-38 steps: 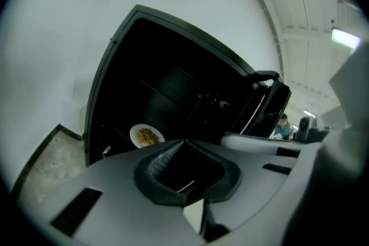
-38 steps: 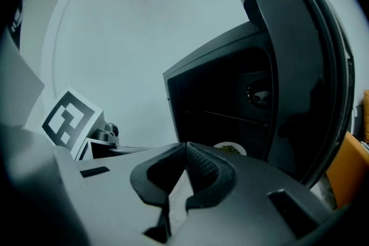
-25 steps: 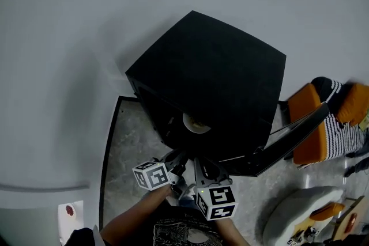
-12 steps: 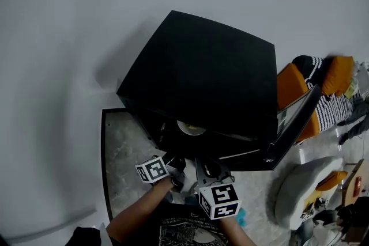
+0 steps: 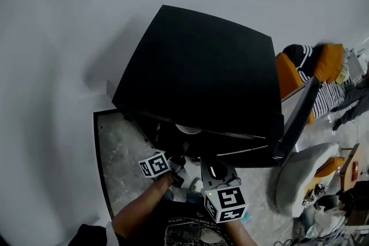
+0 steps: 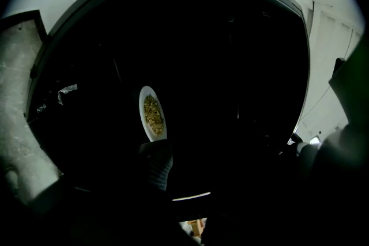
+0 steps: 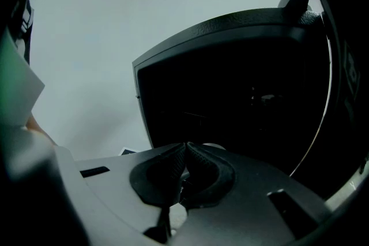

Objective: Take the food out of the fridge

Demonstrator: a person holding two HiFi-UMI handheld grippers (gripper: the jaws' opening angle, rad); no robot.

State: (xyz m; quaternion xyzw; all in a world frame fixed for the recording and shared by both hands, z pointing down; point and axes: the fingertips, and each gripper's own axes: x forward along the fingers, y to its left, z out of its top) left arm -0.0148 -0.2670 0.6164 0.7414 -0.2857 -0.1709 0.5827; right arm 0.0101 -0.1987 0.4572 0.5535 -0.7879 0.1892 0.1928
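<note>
A black mini fridge (image 5: pixel 202 78) stands with its door (image 5: pixel 297 118) swung open to the right. Inside, a white plate of yellowish food (image 5: pixel 187 128) sits on a shelf; the left gripper view shows the plate (image 6: pixel 153 114) ahead in the dark interior. My left gripper (image 5: pixel 177 161) points into the opening just short of the plate. One ribbed pad (image 6: pixel 157 164) shows off-centre, with its inner face bare. The left gripper (image 6: pixel 184 167) has its other jaw lost in the dark. My right gripper (image 5: pixel 210 161) hovers before the fridge. The right gripper (image 7: pixel 185 150) has its pads pressed together, holding nothing.
A marbled floor panel (image 5: pixel 115 152) lies left of the fridge, with a white wall (image 5: pixel 69 37) behind it. An orange and striped seat (image 5: pixel 314 63) and a pale grey seat (image 5: pixel 300 178) stand to the right, beyond the open door.
The head view has shifted, so the fridge sits further left and the door looks more edge-on. Both grippers stay at the fridge opening, slightly lower in the view.
</note>
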